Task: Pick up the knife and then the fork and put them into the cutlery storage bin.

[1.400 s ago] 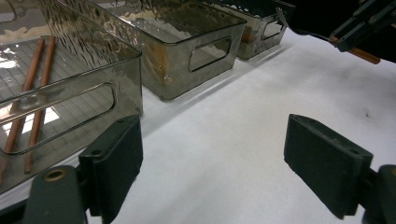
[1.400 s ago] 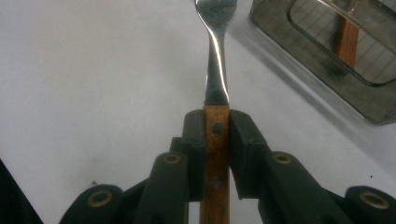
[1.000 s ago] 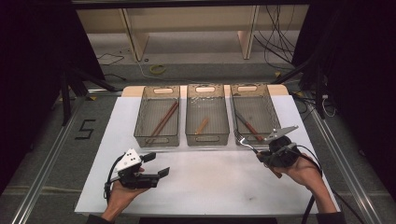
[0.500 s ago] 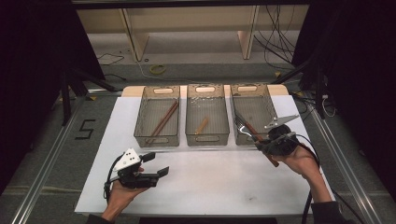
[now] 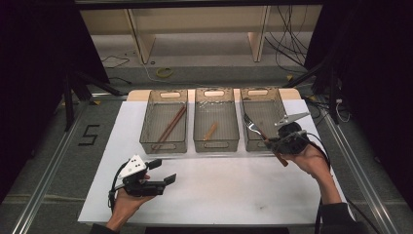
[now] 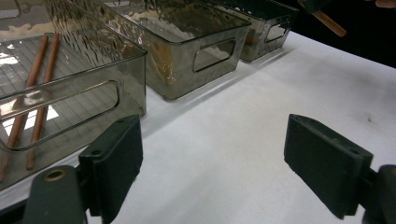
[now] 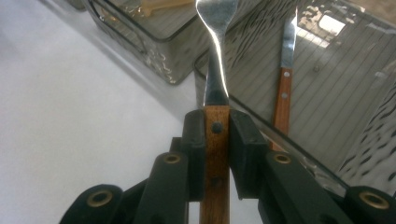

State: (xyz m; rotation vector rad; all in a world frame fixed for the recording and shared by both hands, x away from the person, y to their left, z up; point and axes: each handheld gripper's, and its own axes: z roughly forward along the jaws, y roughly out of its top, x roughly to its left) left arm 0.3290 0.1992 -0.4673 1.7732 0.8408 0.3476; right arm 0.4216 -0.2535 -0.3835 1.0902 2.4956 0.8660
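A fork (image 7: 217,93) is pinched by its wooden handle in the right gripper (image 5: 287,141), above the right bin (image 5: 253,92). If tilted, it could catch the rim. The left gripper (image 5: 155,176) is held spread, empty.

Lab / data-capture rig, not a kitchen. Evidence: table (image 5: 224,204) covered in plain white sheet, boxed in by black curtains (image 5: 34,58) on both sides, aluminium rails (image 5: 39,180) running along the floor edges. Loose cables (image 5: 287,44) piled at the back right, a coil of yellow cable (image 5: 164,72) on the grey floor, bare wooden shelving frame (image 5: 141,34) behind. A "5" marker (image 5: 89,135) taped on the floor left of the table. Three identical smoked-plastic bins (image 5: 163,122) lined up in a row at the far edge, staged setup. Fixed overhead camera plus hand-held instrumented grippers with trailing leads.
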